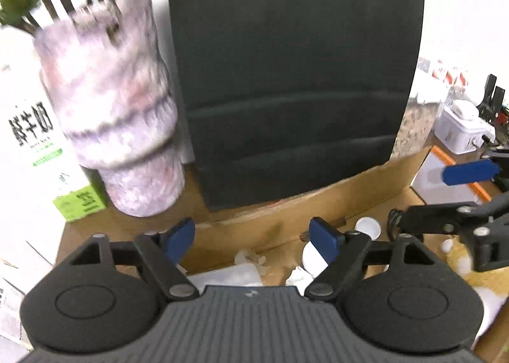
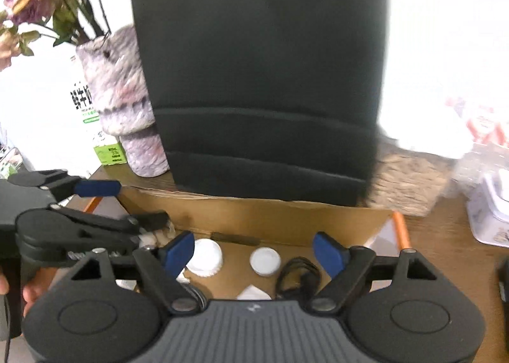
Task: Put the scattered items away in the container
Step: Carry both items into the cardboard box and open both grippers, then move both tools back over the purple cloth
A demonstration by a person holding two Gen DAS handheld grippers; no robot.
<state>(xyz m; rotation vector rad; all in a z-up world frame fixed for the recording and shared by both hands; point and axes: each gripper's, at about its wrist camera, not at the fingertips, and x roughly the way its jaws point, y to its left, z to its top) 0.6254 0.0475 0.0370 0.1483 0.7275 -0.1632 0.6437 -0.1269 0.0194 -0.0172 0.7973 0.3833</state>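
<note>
A brown cardboard box (image 1: 254,229) lies below both grippers; it also shows in the right wrist view (image 2: 286,220). Inside are two white round lids (image 2: 206,256) (image 2: 264,261), a coiled black cable (image 2: 296,277), crumpled white bits (image 1: 251,258) and a white lid (image 1: 369,226). My left gripper (image 1: 254,237) is open and empty over the box's left part. My right gripper (image 2: 254,253) is open and empty over the lids. Each gripper shows at the other view's edge: the right one (image 1: 467,172), the left one (image 2: 98,188).
A large black chair back (image 1: 296,77) stands behind the box. A mottled purple vase (image 1: 114,115) with dried flowers and a white milk carton (image 1: 28,127) stand at left. White containers (image 1: 461,131) and clutter lie at right on the wooden table (image 2: 445,255).
</note>
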